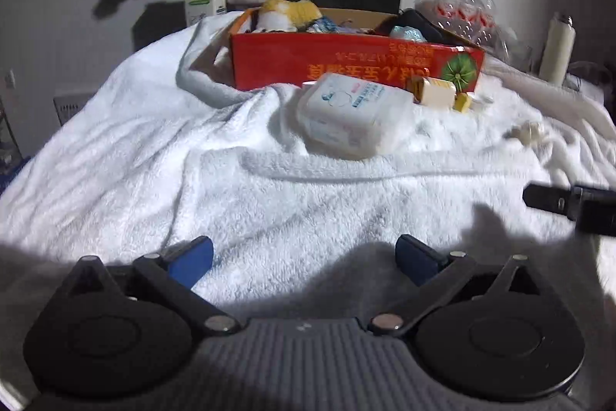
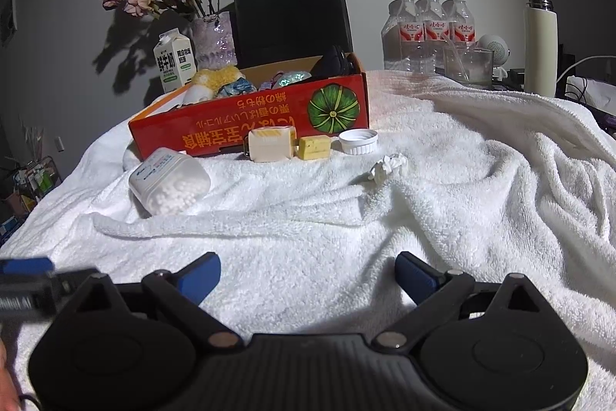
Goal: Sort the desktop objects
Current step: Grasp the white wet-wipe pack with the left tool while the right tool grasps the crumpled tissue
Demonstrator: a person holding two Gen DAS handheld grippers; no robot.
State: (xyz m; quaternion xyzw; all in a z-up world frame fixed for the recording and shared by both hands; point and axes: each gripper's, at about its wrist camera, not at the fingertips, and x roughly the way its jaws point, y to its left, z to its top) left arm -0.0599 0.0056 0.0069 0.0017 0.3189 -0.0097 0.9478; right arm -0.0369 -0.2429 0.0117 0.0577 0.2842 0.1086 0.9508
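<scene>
Since the red cardboard box [image 2: 246, 126] with the green pumpkin print already has stuff in it, I'd guess the loose bits on the white fluffy towel [image 2: 346, 237] go in next. The translucent white plastic tub of cotton swabs [image 1: 356, 114] lies on its side straight ahead of the left gripper [image 1: 304, 259], tipped with one end toward the box, and sits ahead and left of the right gripper [image 2: 308, 276]. Left looks better lined up to me. Both grippers are spread wide, blue pads holding nothing, just hovering over the towel, well short of the tub
</scene>
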